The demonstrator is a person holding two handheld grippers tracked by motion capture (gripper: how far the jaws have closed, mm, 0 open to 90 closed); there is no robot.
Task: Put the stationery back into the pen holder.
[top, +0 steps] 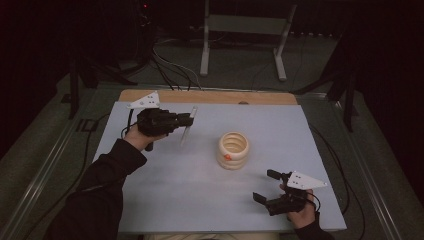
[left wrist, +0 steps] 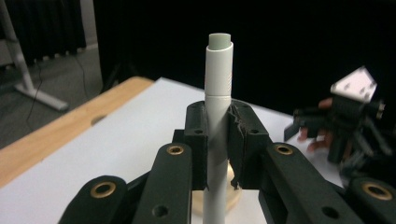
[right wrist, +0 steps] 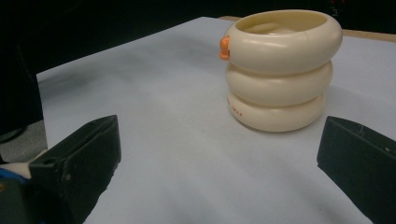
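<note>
My left gripper (top: 188,119) is shut on a white marker pen (top: 187,131), held up off the table at the back left, left of the cup. In the left gripper view the pen (left wrist: 218,84) stands between the two black pads (left wrist: 196,140), its cap end sticking out past them. A cream ribbed cup (top: 233,149) with a small orange spot stands near the table's middle. My right gripper (top: 267,185) is open at the front right, jaws wide apart and nothing between them. In the right gripper view the cup (right wrist: 279,70) stands ahead of the gap.
The table top (top: 200,200) is pale blue-grey with a wooden strip (top: 210,96) along its far edge. A metal stand (top: 242,35) and cables lie on the floor beyond. Both forearms come in from the front edge.
</note>
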